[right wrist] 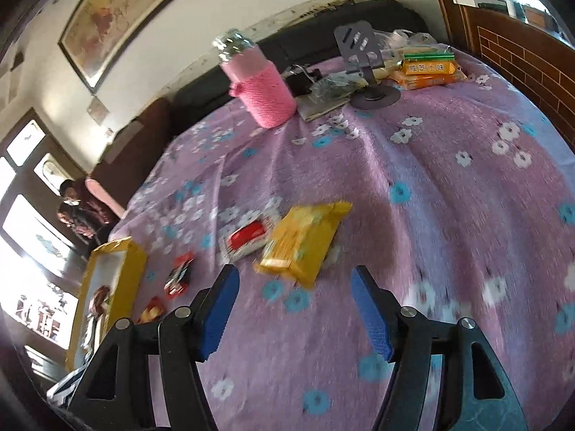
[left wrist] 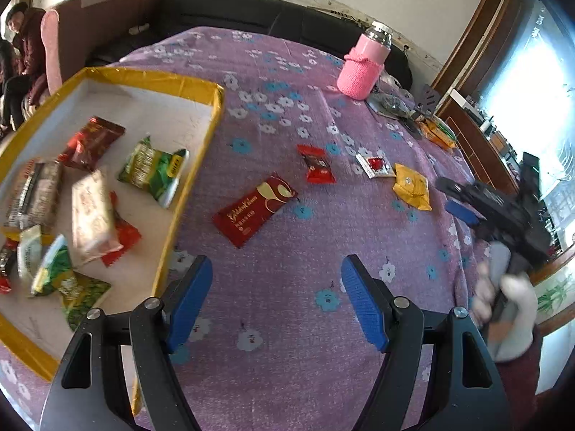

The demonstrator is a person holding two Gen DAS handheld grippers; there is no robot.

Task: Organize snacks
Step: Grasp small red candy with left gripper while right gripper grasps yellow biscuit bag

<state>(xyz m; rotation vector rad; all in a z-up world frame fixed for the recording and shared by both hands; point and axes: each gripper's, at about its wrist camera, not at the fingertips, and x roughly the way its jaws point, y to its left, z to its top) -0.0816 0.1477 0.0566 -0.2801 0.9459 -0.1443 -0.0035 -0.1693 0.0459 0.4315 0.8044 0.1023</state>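
Note:
A yellow-rimmed box [left wrist: 194, 88] at the left holds several snack packets. On the purple flowered cloth lie a dark red bar [left wrist: 255, 209], a small red packet [left wrist: 317, 164], a white-and-red packet [left wrist: 373, 165] and a yellow packet [left wrist: 412, 186]. My left gripper [left wrist: 275, 269] is open and empty, above the cloth just short of the dark red bar. My right gripper [right wrist: 294, 280] is open and empty, close in front of the yellow packet [right wrist: 303, 239], with the white-and-red packet [right wrist: 248, 237] beside it. It also shows in the left wrist view [left wrist: 463, 201].
A pink knitted bottle [left wrist: 363, 66] stands at the far side of the table. A phone stand [right wrist: 363, 61], a clear bag and orange biscuit packs [right wrist: 427, 70] lie behind it. A dark sofa and seated people are beyond the table.

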